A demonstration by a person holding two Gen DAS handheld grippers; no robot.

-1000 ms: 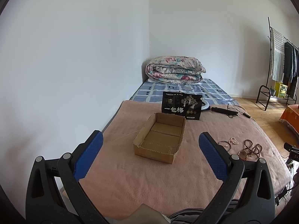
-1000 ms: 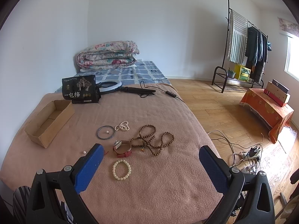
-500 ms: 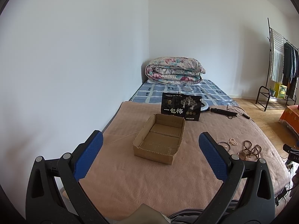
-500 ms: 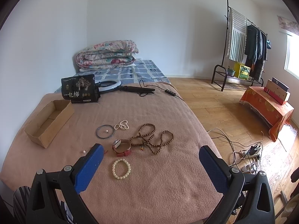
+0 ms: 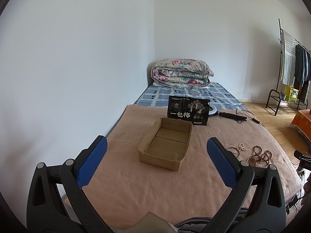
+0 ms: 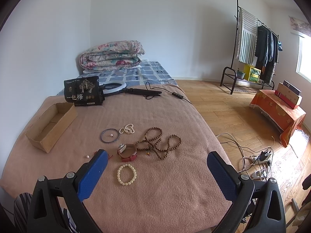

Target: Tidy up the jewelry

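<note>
Both grippers were held above the near end of the blanket-covered bed [image 6: 175, 203], each with its jaws spread wide and nothing between them. The jewelry lay loose on the blanket ahead of the right gripper [image 6: 155, 169]: a cream bead bracelet [image 6: 126, 175] nearest, just forward and to the left of the gap's centre; beyond it a red-strapped watch [image 6: 127, 152]; to the watch's right a long brown bead strand [image 6: 160, 142], tangled, its sprawl running roughly left to right; farther back a thin dark bangle [image 6: 109, 135] with one loose pearl inside it, and a small pearl bracelet [image 6: 127, 129] just beside the bangle. Another loose pearl [image 6: 87, 156] lay apart at the left. The cardboard box [image 5: 165, 142], empty and open-topped, stood directly ahead of the left gripper [image 5: 156, 155], its long axis pointing away toward the black pouch [image 5: 188, 112]; in the right wrist view the box lay well to the left of the jewelry. From the left gripper the jewelry appeared far to the right, so the right gripper was judged the nearer to it. The rings, being round, offered no preferred grasp axis; the strand was likely to trail when lifted.
</note>
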